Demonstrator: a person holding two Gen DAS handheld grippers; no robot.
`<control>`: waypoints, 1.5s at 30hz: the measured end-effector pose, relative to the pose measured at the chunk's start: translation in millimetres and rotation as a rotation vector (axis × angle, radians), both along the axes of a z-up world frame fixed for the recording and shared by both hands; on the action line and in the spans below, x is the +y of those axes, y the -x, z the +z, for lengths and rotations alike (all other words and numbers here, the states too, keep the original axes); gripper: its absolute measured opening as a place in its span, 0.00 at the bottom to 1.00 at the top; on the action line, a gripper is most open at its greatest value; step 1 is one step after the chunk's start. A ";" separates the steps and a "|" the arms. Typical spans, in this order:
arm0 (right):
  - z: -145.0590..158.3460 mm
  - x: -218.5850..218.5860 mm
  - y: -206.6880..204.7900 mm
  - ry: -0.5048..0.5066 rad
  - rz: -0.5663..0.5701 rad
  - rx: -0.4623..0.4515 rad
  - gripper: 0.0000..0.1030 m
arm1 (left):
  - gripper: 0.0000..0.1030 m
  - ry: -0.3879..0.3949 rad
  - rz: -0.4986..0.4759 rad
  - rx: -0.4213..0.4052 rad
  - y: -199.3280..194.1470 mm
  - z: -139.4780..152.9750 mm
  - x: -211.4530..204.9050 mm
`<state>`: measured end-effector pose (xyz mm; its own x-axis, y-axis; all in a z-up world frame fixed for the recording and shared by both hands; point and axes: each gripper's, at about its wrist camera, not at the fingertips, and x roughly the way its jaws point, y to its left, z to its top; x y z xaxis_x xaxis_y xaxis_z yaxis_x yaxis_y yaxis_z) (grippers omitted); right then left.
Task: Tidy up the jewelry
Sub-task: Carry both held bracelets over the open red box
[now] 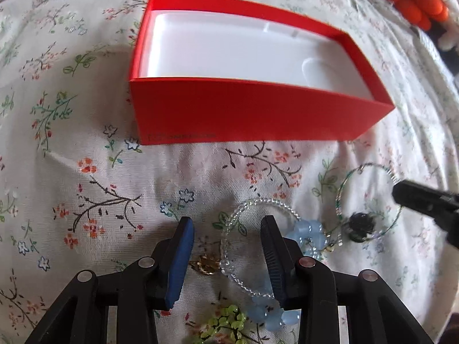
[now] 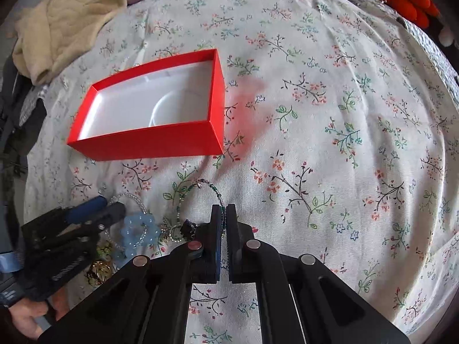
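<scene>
Jewelry sits in a loose cluster on the floral sheet, just in front of the red box, whose white interior shows no pieces inside. Over on the right, the right gripper has its jaws pinched nearly together on the green beaded bracelet, the thin strand running between the pads while the loop fans out toward the box. The left gripper hangs with jaws spread wide above the clear beaded bracelet and its pale blue flower, gripping nothing. A gold piece lies between its fingers, and green beads sit underneath. A dark flower charm rests beside the blue one.
</scene>
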<state>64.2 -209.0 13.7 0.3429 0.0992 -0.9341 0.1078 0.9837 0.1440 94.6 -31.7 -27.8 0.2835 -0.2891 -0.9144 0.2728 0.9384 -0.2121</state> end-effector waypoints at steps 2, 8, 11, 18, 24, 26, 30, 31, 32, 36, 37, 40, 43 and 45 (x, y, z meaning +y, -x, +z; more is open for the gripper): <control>2.1 -0.4 -1.6 0.000 0.001 0.001 0.03 | 0.04 -0.024 -0.010 0.001 2.1 0.5 -3.9; 15.9 -3.3 7.5 -0.012 0.010 -0.003 0.03 | 0.00 0.002 -0.010 -0.030 11.1 18.8 -2.0; 28.1 -0.7 11.8 -0.019 0.022 -0.027 0.03 | 0.00 0.032 -0.020 -0.066 17.0 36.3 -1.5; 51.3 8.6 15.7 -0.040 0.035 -0.076 0.03 | 0.00 0.062 -0.046 -0.159 23.5 74.0 -4.8; 67.6 12.7 11.3 -0.068 0.037 -0.101 0.03 | 0.00 0.089 -0.034 -0.210 13.5 99.9 -8.2; 73.8 11.5 7.6 -0.088 0.026 -0.117 0.03 | 0.00 0.095 -0.031 -0.222 7.7 105.7 -11.0; 84.7 8.6 -3.1 -0.119 0.013 -0.150 0.03 | 0.00 0.118 -0.031 -0.241 -8.3 114.6 -19.0; 86.8 8.3 -5.8 -0.121 0.013 -0.159 0.03 | 0.00 0.123 -0.030 -0.245 -12.0 115.5 -20.7; 88.7 7.7 -10.1 -0.123 0.009 -0.165 0.03 | 0.00 0.131 -0.029 -0.249 -15.7 116.4 -22.5; 92.4 4.7 -23.0 -0.134 -0.002 -0.183 0.03 | 0.00 0.144 -0.015 -0.248 -35.8 109.0 -23.3; 92.1 4.2 -26.3 -0.139 -0.006 -0.184 0.03 | 0.00 0.138 -0.007 -0.242 -40.9 104.3 -21.7; 90.1 4.9 -35.6 -0.149 -0.008 -0.183 0.03 | 0.00 0.111 0.029 -0.216 -55.1 88.3 -14.7; 86.0 8.9 -44.4 -0.150 0.001 -0.180 0.03 | 0.00 0.076 0.056 -0.206 -64.8 75.5 -7.9; 81.6 12.9 -50.9 -0.146 0.010 -0.172 0.03 | 0.00 0.049 0.062 -0.213 -67.5 71.6 -6.2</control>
<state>115.0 -196.1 95.3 0.4945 0.2335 -0.8373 0.0594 0.9519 0.3005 162.1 -37.9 43.8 0.4870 -0.3075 -0.8175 0.2581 0.9448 -0.2016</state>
